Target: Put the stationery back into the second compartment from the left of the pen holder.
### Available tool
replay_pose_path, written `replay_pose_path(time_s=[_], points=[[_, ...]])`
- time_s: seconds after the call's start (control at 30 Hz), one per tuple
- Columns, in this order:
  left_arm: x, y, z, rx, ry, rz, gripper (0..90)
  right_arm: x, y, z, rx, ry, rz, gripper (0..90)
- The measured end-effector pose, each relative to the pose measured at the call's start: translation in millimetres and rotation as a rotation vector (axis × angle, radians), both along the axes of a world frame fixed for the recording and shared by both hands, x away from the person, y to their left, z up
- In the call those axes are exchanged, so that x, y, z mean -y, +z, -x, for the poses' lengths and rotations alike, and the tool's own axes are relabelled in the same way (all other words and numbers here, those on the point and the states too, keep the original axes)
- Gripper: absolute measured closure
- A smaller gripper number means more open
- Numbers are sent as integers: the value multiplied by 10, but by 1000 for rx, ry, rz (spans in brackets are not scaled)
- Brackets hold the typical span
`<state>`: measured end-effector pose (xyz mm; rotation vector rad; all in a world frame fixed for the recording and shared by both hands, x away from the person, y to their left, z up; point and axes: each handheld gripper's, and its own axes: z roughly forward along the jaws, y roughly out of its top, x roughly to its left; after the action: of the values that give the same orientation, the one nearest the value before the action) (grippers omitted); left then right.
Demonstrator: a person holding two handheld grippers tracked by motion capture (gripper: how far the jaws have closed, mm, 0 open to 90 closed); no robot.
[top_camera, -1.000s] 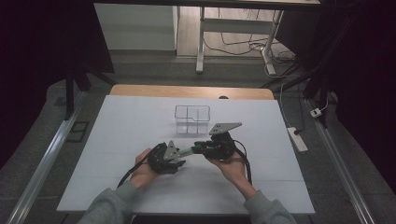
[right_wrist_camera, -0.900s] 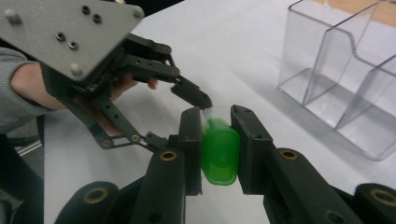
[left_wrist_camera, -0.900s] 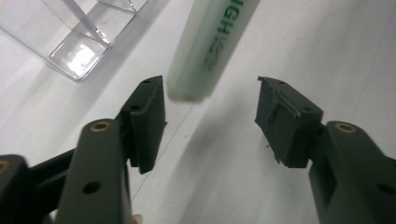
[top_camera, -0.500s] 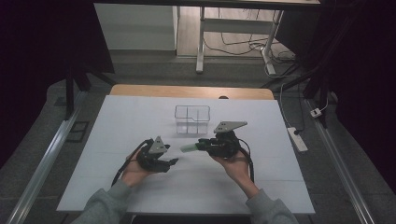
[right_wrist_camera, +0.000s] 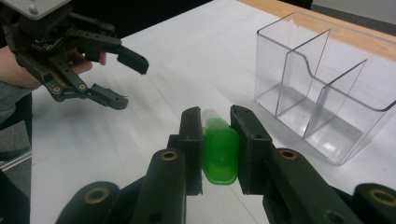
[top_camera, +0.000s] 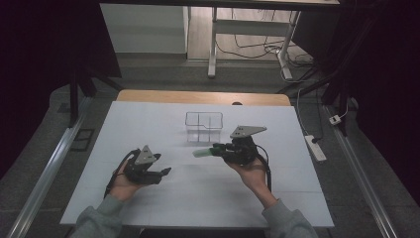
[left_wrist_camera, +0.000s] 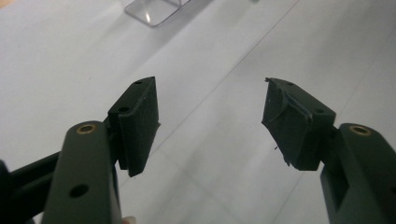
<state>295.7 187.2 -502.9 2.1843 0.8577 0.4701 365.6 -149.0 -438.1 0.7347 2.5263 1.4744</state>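
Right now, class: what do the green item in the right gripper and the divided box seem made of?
Green item: probably translucent plastic, glossy; light glows through it. Divided box: likely clear acrylic or similar hard plastic; the table shows through its walls, and the edges glint.

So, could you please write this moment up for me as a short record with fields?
surface: white table
held item: green tube, clamped in the right tongs, pointing toward the left tongs
right tongs: shut on the tube, raised above the table
left tongs: jaws have just been opening, nothing between them, apart from the tube
container: clear divided box, empty, standing beyond the tube
contact: tube not touching the box
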Motion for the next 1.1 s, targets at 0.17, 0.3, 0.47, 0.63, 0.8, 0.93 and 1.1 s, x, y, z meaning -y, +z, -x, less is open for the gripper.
replay_pose_path(time_s=[0.17, 0.3, 0.47, 0.63, 0.8, 0.93, 1.1], points=[[-156, -29, 97, -11, 30, 4, 351, 48, 102, -24, 15, -6, -26, 744], [-282, -49, 165, -18, 54, 10, 351, 91, 227, -39, 32, -19, -58, 744], [-405, -75, 216, -22, 73, 19, 352, 78, 450, -139, 59, -36, -75, 744], [-453, -95, 211, -32, 82, 29, 348, 25, 641, -309, 74, -66, -59, 744], [-455, -104, 200, -36, 80, 27, 344, 12, 710, -528, 69, -118, -26, 743], [-461, -111, 190, -41, 82, 27, 342, -10, 689, -681, 60, -148, 11, 742], [-468, -118, 178, -44, 84, 26, 340, -74, 623, -818, 45, -160, 54, 742]])
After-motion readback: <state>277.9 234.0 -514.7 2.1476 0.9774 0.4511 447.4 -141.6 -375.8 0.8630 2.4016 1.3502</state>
